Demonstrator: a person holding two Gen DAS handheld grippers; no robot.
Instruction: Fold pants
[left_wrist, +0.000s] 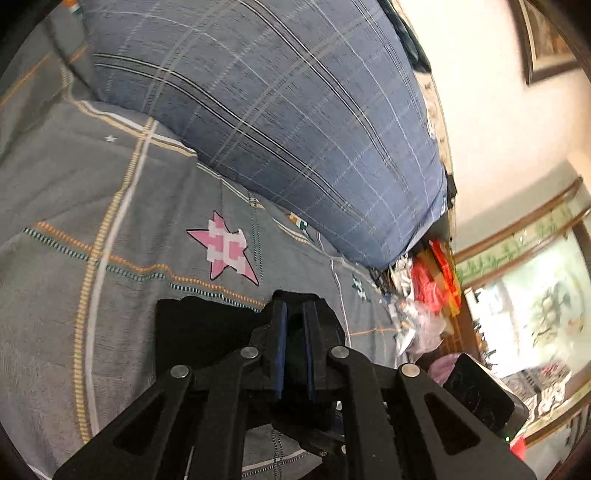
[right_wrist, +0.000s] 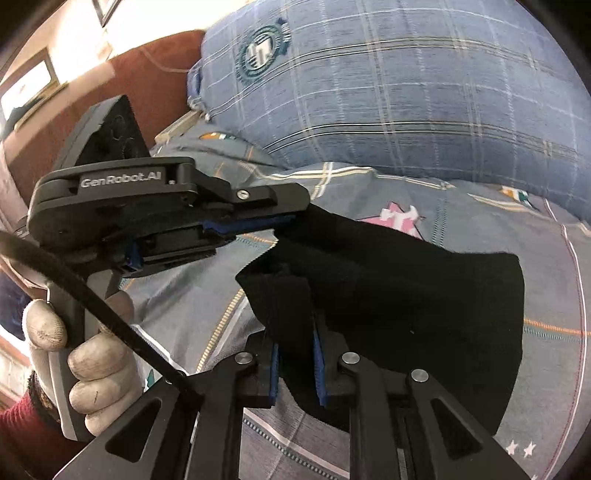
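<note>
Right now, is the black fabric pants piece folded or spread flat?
Folded and lifted: black pants hang doubled between the left gripper and right gripper, both clamped on it.

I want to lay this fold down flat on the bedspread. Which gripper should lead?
Probably right: the right gripper pinches the black pants at the near edge, most cloth hanging beside it. The left gripper pinches only a far corner, raised above the bedspread.
</note>
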